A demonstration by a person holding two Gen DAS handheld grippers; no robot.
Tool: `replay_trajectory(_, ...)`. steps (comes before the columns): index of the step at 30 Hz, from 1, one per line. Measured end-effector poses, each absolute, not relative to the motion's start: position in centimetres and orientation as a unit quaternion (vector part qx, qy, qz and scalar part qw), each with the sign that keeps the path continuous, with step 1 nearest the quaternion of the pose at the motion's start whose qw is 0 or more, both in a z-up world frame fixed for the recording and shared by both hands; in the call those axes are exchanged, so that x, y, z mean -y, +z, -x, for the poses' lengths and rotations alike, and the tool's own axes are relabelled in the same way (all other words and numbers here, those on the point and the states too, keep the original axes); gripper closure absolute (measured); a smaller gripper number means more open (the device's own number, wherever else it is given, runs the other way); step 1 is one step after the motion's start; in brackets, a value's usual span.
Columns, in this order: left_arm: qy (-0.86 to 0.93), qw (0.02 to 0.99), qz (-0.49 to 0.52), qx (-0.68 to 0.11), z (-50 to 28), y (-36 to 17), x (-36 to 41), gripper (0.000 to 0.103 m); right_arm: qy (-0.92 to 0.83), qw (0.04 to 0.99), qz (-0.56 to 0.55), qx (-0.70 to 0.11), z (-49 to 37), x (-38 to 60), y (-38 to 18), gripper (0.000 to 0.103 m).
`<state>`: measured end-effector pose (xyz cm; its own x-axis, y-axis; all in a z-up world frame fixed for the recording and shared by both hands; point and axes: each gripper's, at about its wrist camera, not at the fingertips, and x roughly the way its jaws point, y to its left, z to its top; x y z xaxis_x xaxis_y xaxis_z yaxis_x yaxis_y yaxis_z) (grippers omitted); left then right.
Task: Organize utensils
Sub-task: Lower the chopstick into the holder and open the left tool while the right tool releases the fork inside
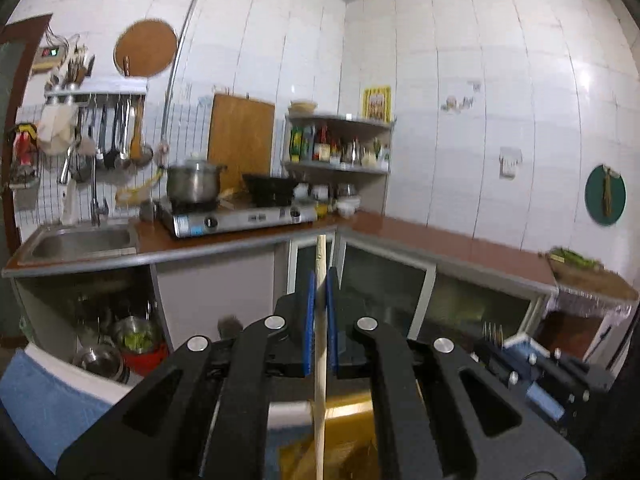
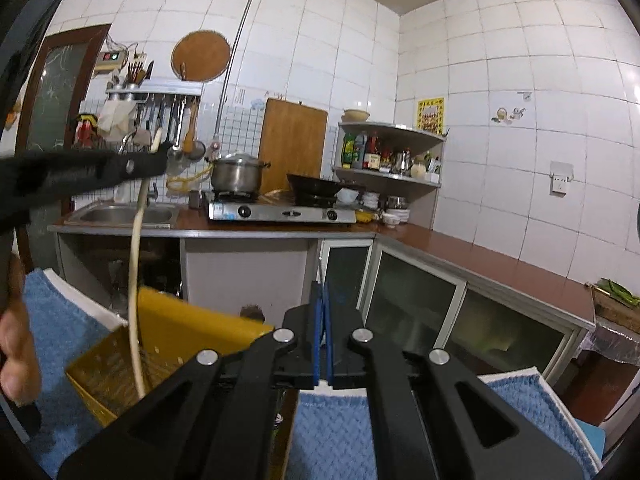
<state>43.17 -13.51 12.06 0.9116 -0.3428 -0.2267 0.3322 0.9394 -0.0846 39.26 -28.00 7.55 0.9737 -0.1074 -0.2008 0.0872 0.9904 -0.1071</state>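
Observation:
My left gripper [image 1: 320, 284] is shut on a pale wooden chopstick [image 1: 320, 360] that runs upright between its blue pads, its lower end over a yellow utensil basket [image 1: 344, 424]. In the right wrist view the left gripper [image 2: 158, 160] holds the chopstick [image 2: 136, 280] with its lower end down inside the yellow perforated basket [image 2: 180, 320]. My right gripper [image 2: 322, 296] is shut with nothing seen between its blue pads. It also shows at the lower right of the left wrist view [image 1: 492, 332], where a metal fork sticks up from it.
The basket stands on a blue towel [image 2: 60, 320] over a white tray. Behind are a sink [image 2: 120, 214], a gas stove [image 2: 280, 212] with a steel pot and a wok, a corner shelf of bottles [image 2: 384, 156], hanging utensils and a brown countertop [image 2: 480, 252].

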Motion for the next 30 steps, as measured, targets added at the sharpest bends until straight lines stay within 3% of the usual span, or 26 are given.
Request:
replay_trajectory(8, -0.152, 0.973, 0.014, -0.172, -42.7, 7.9, 11.3, 0.099, -0.042, 0.988, 0.012, -0.151, -40.0, 28.7, 4.9, 0.101)
replay_trajectory(12, -0.147, 0.971, 0.012, -0.188, -42.2, 7.1, 10.7, 0.093, -0.029, 0.986, -0.001, -0.162, -39.5, 28.7, 4.8, 0.101)
replay_trajectory(14, -0.143, 0.971, 0.008, -0.193, -41.7, 7.4, 10.3, 0.085, -0.023, 0.985, -0.006, -0.172, -39.2, 28.7, 5.3, 0.100)
replay_trajectory(17, -0.151, 0.968, 0.017, -0.199, -40.5, 8.2, 9.6, 0.062, -0.007, 0.982, -0.031, -0.186, -38.4, 29.3, 6.4, 0.094)
replay_trajectory(19, -0.150, 0.968, 0.020, -0.198, -39.3, 8.8, 9.0, 0.047, -0.007, 0.982, -0.040, -0.182, -37.2, 29.7, 7.2, 0.052)
replay_trajectory(27, -0.154, 0.966, 0.028, -0.208, -34.1, 10.3, 6.8, 0.009, -0.028, 0.983, -0.027, -0.180, -32.3, 29.8, 9.3, 0.049)
replay_trajectory(30, -0.148, 0.965, 0.020, -0.215, -31.9, 10.0, 6.3, 0.005, -0.036, 0.981, -0.025, -0.188, -30.1, 29.9, 9.1, 0.042)
